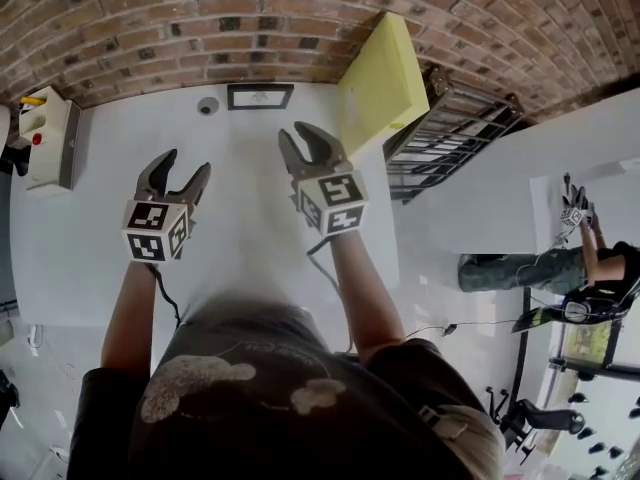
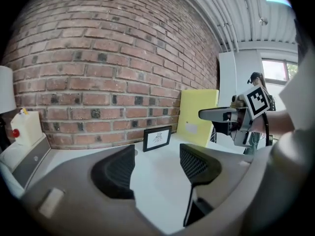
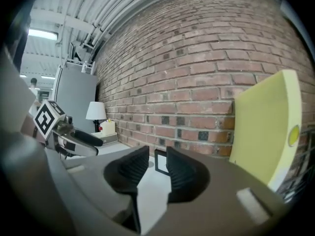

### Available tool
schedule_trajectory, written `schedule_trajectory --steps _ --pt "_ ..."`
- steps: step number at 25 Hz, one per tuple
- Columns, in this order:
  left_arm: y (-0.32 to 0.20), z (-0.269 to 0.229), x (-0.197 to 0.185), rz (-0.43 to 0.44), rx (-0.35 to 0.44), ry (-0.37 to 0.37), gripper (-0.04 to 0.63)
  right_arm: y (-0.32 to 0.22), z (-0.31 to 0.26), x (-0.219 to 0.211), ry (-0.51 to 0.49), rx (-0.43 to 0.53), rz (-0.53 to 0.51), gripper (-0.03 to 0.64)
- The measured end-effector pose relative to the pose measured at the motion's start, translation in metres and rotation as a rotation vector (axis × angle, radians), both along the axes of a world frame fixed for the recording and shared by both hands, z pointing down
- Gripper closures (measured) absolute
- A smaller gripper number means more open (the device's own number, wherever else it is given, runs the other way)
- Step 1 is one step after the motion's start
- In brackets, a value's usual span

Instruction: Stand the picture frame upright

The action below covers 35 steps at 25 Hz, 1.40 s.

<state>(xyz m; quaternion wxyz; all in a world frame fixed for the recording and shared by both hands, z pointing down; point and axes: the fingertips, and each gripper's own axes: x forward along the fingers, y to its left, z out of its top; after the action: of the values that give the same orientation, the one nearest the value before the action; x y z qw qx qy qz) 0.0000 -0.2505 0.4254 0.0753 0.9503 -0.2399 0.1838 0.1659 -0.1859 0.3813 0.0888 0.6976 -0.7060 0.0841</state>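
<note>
A small black picture frame [image 1: 260, 96] stands upright at the far edge of the white table [image 1: 90, 258], against the brick wall. It also shows in the left gripper view as the frame [image 2: 157, 138], and between the jaws in the right gripper view as the frame [image 3: 160, 162], far off. My left gripper [image 1: 186, 165] hangs over the table well short of it, jaws wide apart and empty [image 2: 156, 163]. My right gripper [image 1: 300, 133] is beside it, a little nearer the frame. Its jaws stand a narrow gap apart with nothing between them [image 3: 157, 168].
A yellow board [image 1: 380, 78] leans on the wall right of the frame, with a black wire rack [image 1: 450, 133] beyond it. A small round grey disc [image 1: 207, 106] lies left of the frame. A white box with a red button [image 1: 45, 138] sits at the far left. A person [image 1: 560, 258] is at the right.
</note>
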Motion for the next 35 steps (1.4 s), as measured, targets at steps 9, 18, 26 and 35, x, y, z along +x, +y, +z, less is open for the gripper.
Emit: schedule_trajectory --steps 9,18,26,35 --pt "0.031 -0.028 -0.053 0.057 0.022 0.052 0.348 0.034 -0.019 -0.054 0.005 0.004 0.083 0.555" --pt "0.051 -0.053 -0.113 0.065 0.047 0.097 0.405 0.067 -0.036 -0.110 0.001 0.019 0.135 0.603" --pt "0.068 -0.060 -0.152 0.069 0.082 0.113 0.485 0.095 -0.045 -0.143 0.028 0.025 0.169 0.611" --pt "0.096 -0.063 -0.172 0.075 0.054 0.161 0.586 0.137 -0.041 -0.170 0.026 0.008 0.192 0.611"
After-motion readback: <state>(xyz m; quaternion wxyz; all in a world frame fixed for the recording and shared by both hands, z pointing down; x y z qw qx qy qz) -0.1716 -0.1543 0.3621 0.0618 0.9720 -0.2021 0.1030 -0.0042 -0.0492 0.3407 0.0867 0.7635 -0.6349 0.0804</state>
